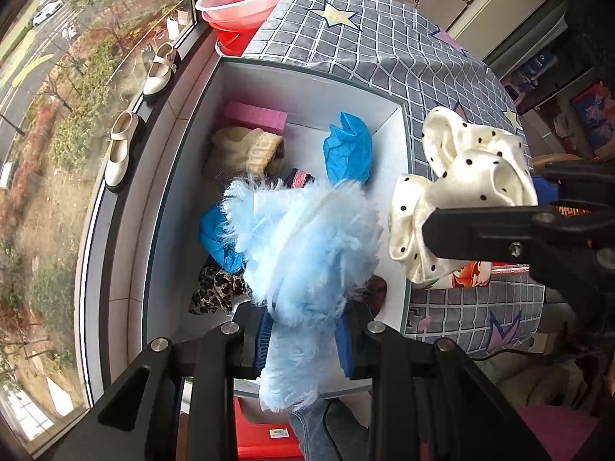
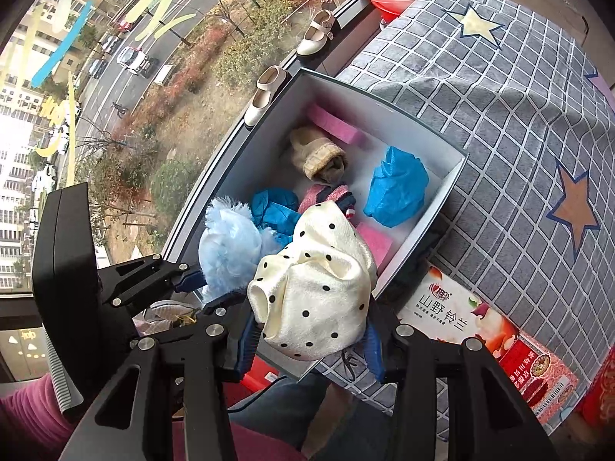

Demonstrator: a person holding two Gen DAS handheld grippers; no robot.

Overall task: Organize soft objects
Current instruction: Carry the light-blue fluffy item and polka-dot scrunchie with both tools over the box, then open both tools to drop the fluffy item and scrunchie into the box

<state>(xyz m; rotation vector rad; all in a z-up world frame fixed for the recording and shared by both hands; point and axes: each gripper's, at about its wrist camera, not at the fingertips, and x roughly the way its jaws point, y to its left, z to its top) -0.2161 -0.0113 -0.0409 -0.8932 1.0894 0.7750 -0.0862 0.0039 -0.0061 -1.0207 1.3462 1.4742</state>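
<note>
My left gripper (image 1: pixel 303 342) is shut on a fluffy light-blue item (image 1: pixel 303 246) and holds it over the near end of a white box (image 1: pixel 403 192). My right gripper (image 2: pixel 311 342) is shut on a cream polka-dot scrunchie (image 2: pixel 315 288), held above the box's near right rim (image 2: pixel 423 246). In the left wrist view the scrunchie (image 1: pixel 461 192) and the right gripper show at the right. In the right wrist view the blue fluff (image 2: pixel 230 246) and the left gripper (image 2: pixel 203 288) show at the left. Inside the box lie blue crumpled pieces (image 1: pixel 348 150), a beige sock (image 1: pixel 246 150), a pink sponge (image 1: pixel 255 115) and a leopard-print piece (image 1: pixel 215 292).
The box sits beside a table under a grey checked cloth with stars (image 1: pixel 365 38). A printed carton (image 2: pixel 480 334) lies on the cloth near the box. Red and pink basins (image 1: pixel 246 4) stand at the far end. White shoes (image 1: pixel 119 150) sit on the window sill.
</note>
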